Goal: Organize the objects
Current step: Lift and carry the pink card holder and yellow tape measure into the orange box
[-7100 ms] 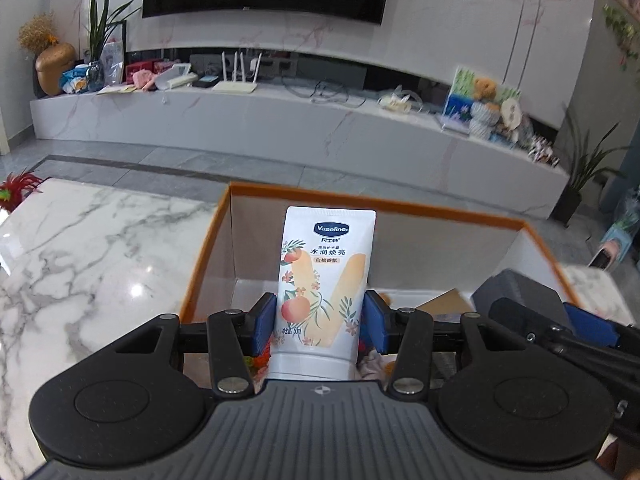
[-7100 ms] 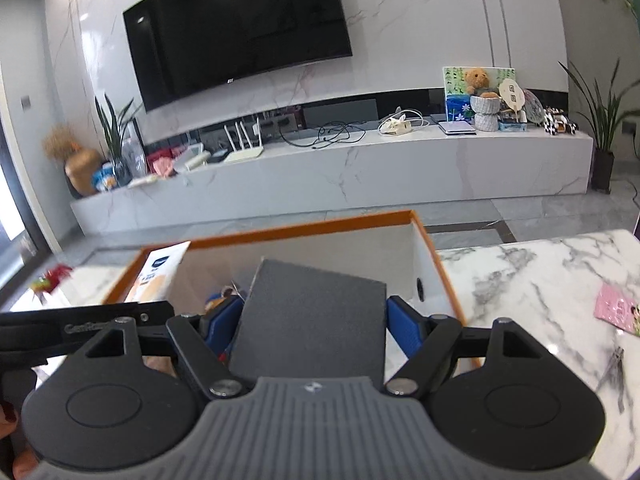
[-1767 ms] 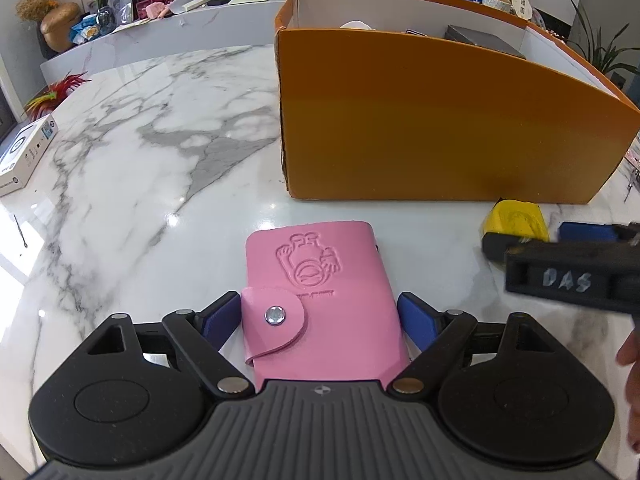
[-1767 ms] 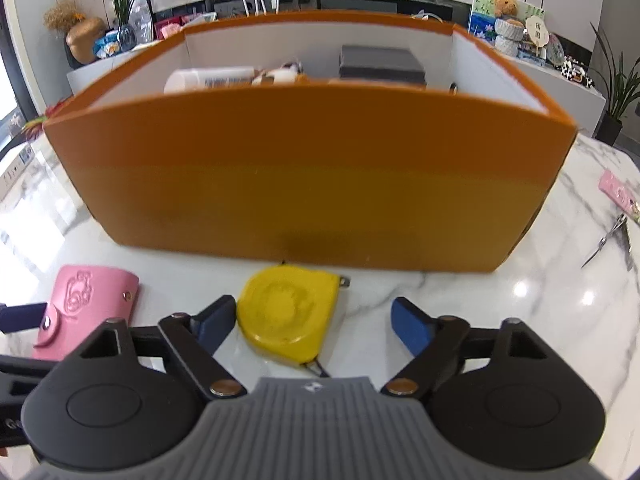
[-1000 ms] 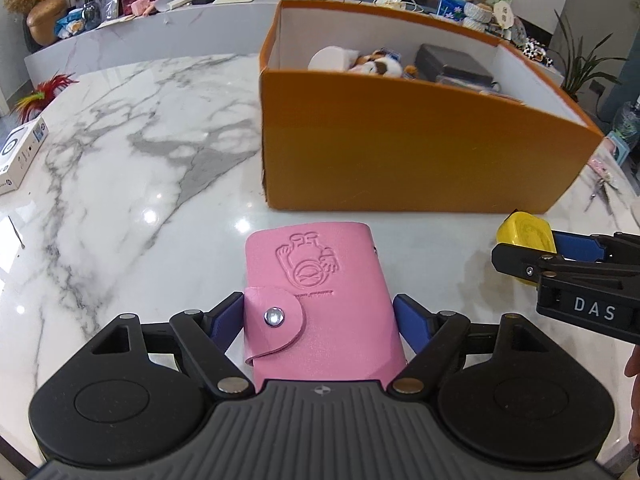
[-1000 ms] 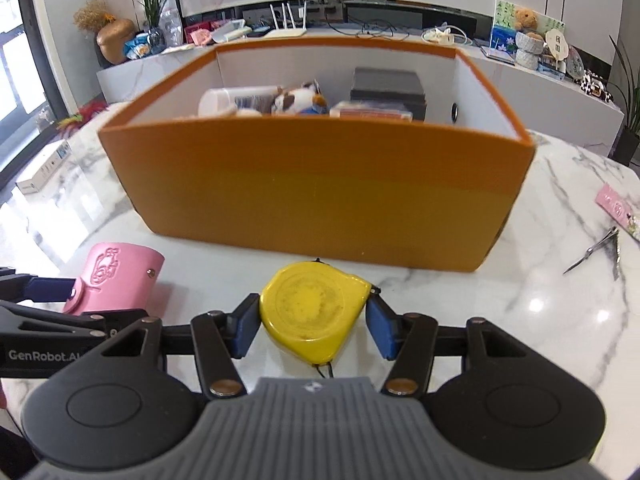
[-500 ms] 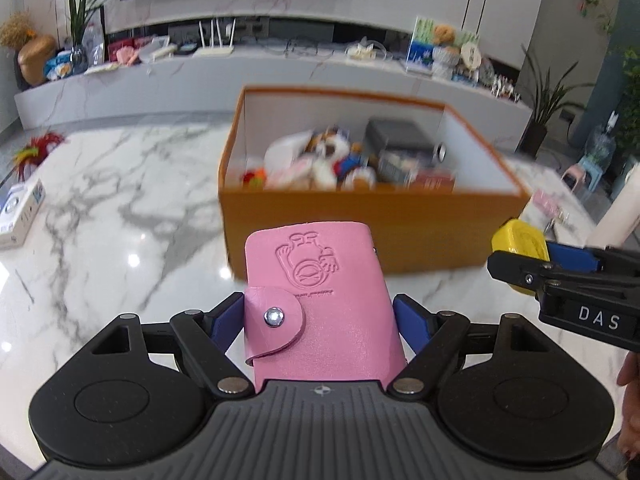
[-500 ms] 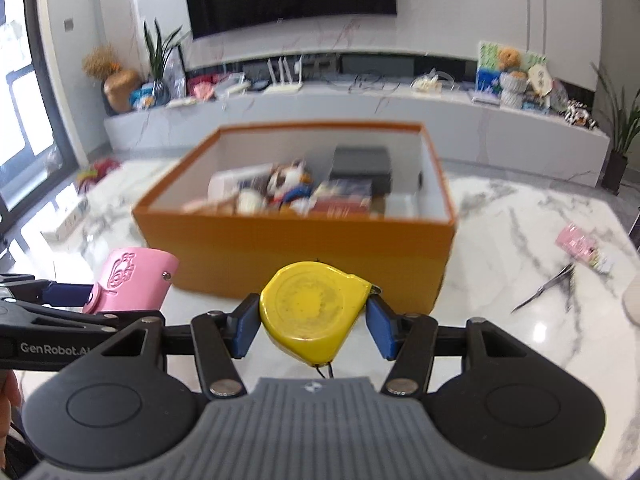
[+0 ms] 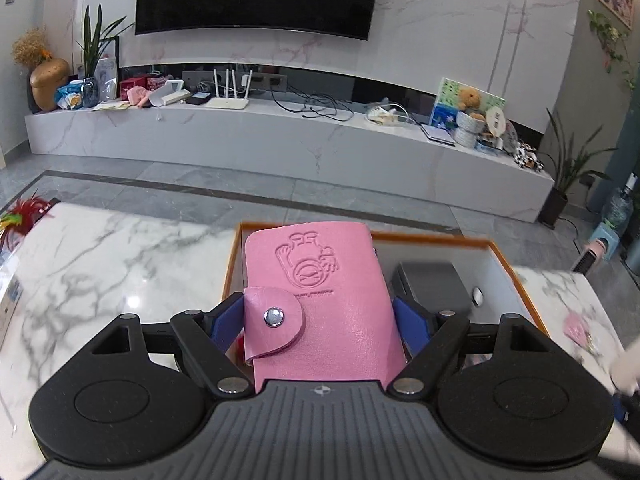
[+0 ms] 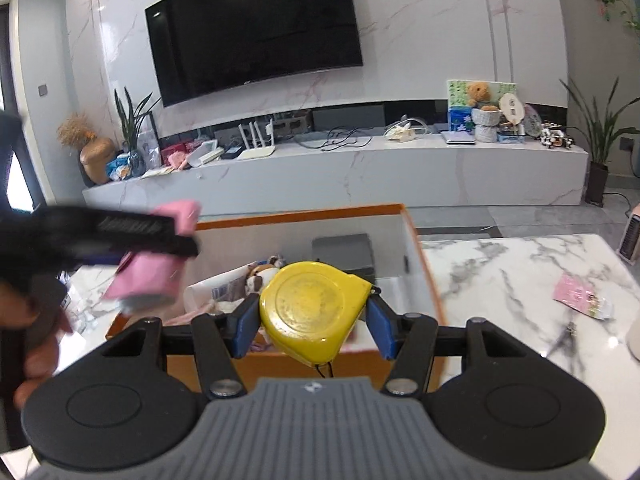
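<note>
My left gripper [image 9: 320,320] is shut on a pink snap-button card wallet [image 9: 320,304], its blue pads pressing both long edges. I hold it in the air over the left part of the orange box [image 9: 516,276]. My right gripper [image 10: 312,328] is shut on a yellow tape measure [image 10: 312,308], raised above the near wall of the orange box [image 10: 304,212]. The right wrist view shows the pink wallet [image 10: 148,276], blurred, in the left gripper [image 10: 148,260] at the left, above the box's left end. Inside the box lie a grey case [image 10: 342,252], a white tube and small toys.
The box stands on a white marble table [image 10: 520,264]. To its right lie a pink packet [image 10: 576,294] and small scissors [image 10: 564,336]. A hand [image 10: 36,344] shows at the left edge. A red feathery thing [image 9: 20,216] lies at the table's far left.
Both grippers have risen with their loads and moved forward over the box. The left one swung furthest: the wallet now hangs over the box's opening, no longer in front of its wall.
</note>
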